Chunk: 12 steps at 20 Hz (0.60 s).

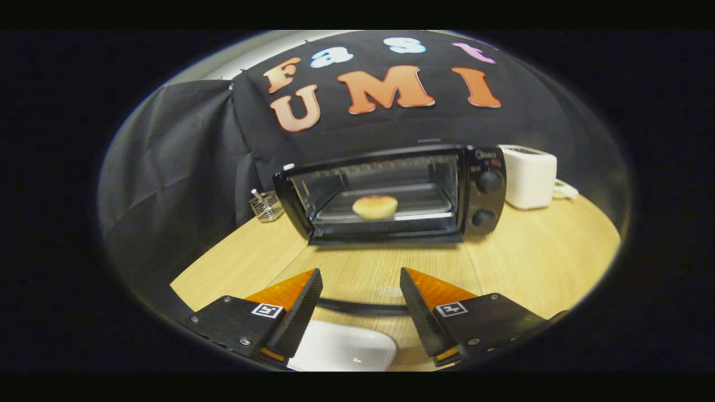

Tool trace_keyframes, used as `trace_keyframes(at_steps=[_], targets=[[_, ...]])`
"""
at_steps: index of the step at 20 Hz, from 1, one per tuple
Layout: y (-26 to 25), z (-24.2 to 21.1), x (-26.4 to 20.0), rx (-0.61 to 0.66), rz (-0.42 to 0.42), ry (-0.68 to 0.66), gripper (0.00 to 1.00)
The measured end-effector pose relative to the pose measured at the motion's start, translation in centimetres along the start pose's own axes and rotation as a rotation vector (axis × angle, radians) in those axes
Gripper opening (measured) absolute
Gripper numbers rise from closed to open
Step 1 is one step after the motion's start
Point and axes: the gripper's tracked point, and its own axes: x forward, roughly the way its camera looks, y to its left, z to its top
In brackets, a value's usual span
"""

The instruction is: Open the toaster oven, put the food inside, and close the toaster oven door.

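Observation:
A black toaster oven (391, 190) stands at the back of the wooden table (530, 257), well beyond my fingers. Its door (385, 239) appears folded down flat in front of the opening. Inside, a round golden bun (375, 206) rests on the oven's tray (424, 209). Two knobs (487, 198) sit on the oven's right panel. My gripper (361, 271) is open above the near part of the table, with nothing between its fingers and a wide stretch of table between it and the oven.
A white plate (341, 349) lies on the table under and between my fingers, with a dark curved cord (363, 306) just past it. A white toaster (528, 176) stands right of the oven. A small wire basket (267, 205) sits left of it.

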Motion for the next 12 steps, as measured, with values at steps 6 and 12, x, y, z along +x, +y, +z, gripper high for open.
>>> trace_keyframes(at_steps=[6, 12], targets=[[-0.7, -4.3, -1.8, -0.027, -0.063, 0.085, 0.85], [-2.0, -5.3, -0.4, 0.043, -0.126, 0.172, 0.85]])
